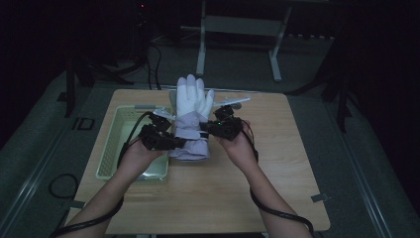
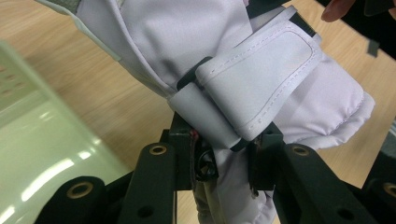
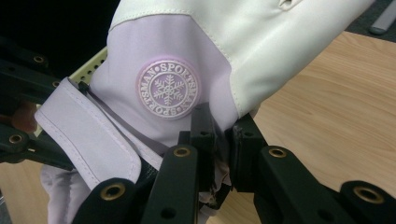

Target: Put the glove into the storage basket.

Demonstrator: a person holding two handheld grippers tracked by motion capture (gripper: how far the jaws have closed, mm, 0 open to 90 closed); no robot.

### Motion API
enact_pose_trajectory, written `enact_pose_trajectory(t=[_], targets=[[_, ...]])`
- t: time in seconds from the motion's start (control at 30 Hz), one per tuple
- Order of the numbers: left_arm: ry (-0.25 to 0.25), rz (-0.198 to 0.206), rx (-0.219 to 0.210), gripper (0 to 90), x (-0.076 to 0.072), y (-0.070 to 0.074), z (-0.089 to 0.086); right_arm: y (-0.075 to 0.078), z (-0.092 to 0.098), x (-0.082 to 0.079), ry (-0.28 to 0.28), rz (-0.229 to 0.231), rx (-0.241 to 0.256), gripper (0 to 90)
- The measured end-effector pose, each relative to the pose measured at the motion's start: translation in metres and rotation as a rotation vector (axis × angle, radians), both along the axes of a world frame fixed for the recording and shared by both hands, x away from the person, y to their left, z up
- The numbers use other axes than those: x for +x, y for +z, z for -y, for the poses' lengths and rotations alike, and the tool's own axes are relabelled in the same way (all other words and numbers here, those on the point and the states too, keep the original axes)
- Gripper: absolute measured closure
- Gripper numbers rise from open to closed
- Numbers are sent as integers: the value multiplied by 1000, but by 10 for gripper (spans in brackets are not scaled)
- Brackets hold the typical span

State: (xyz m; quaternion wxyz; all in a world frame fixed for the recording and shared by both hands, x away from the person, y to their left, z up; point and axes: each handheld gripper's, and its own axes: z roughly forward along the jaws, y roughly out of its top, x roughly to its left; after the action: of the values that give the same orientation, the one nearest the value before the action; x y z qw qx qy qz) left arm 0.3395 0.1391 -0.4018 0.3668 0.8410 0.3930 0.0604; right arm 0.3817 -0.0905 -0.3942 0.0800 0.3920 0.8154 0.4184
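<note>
I hold a lilac-and-white ski glove [image 1: 191, 115] upright above the wooden table [image 1: 277, 163], fingers pointing up, between my two grippers. My left gripper [image 1: 171, 143] is clamped on the glove's wrist edge just under the strap [image 2: 261, 88], and my right gripper [image 1: 210, 129] is clamped on the opposite edge, just beside the round snowflake badge [image 3: 168, 88]. A pale green basket [image 1: 113, 148] sits on the table just outboard of my left gripper. The main risk, in my judgement, is slippage: both grips take only a thin fold of smooth padded fabric, so pulling the grippers apart or tilting could let one edge slide free and leave the glove swinging from the other. The left gripper view reveals the strap's stitched flap and buckle; the right gripper view reveals the badge, legible nowhere in the high view.
</note>
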Motion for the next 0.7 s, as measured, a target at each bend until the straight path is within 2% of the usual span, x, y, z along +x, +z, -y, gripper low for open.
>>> enact_pose_trajectory(t=[0.37, 0.53, 0.7], targets=[[33, 4, 10, 690, -10, 4, -46, 4, -50, -1, 50, 1, 10, 822], [45, -5, 2, 688, -13, 1, -67, 1, -69, -1, 61, -13, 29, 822], [60, -15, 1, 687, -16, -3, -84, -3, -88, -2, 74, -15, 11, 821]])
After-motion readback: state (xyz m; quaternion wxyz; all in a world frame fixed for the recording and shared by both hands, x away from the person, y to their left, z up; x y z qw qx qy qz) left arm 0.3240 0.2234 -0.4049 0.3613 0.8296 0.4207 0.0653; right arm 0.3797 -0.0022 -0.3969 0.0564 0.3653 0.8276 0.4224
